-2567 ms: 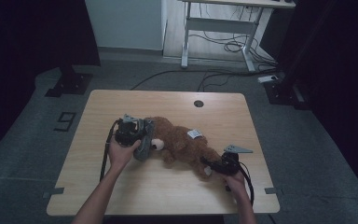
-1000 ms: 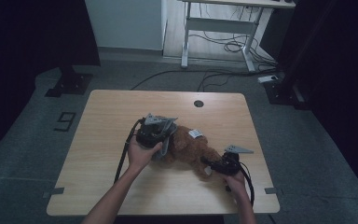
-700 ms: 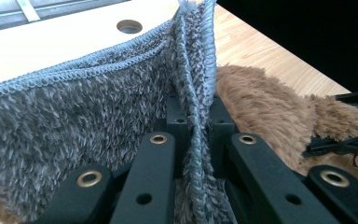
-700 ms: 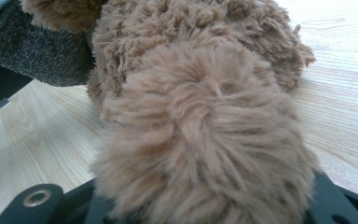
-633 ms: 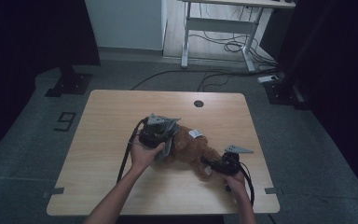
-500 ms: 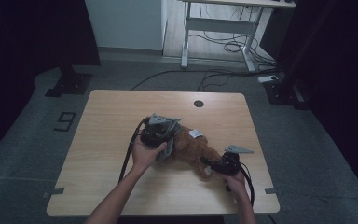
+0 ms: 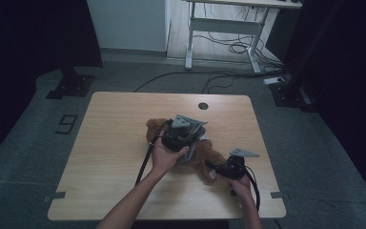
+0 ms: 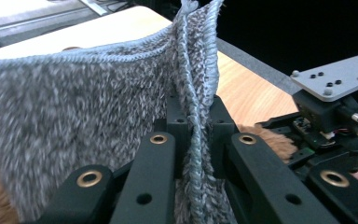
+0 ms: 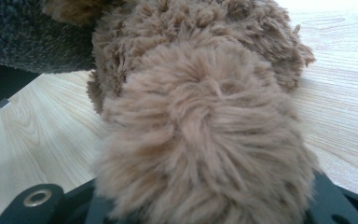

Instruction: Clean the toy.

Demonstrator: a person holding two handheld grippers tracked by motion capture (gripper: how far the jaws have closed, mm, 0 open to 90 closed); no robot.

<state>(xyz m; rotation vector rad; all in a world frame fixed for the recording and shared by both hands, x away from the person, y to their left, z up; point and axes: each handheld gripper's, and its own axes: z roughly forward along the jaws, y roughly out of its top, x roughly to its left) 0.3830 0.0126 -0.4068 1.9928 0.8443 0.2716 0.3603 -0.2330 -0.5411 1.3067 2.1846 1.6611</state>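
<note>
A brown plush bear (image 7: 208,155) lies in the middle of the wooden table (image 7: 109,157), wearing a grey knitted garment (image 8: 74,102). My left gripper (image 7: 194,136) is over the bear's body, and in the left gripper view my left gripper (image 8: 198,135) is shut on a bunched fold of that knit, which is pulled up taut. My right gripper (image 7: 213,167) sits at the bear's right end. The right gripper view shows it (image 9: 205,205) shut on a fluffy brown paw (image 9: 205,140), with the grey knit (image 9: 28,32) above.
A round cable hole (image 7: 202,106) sits near the table's far edge. Beyond the table stands a white desk frame (image 7: 228,28) with loose cables on the floor. A stand base (image 7: 71,86) and a floor mark (image 7: 66,124) lie to the left.
My left hand has carried the gripped grey knit to the right along the bear's body and slightly up. The right gripper has kept still on the paw.
</note>
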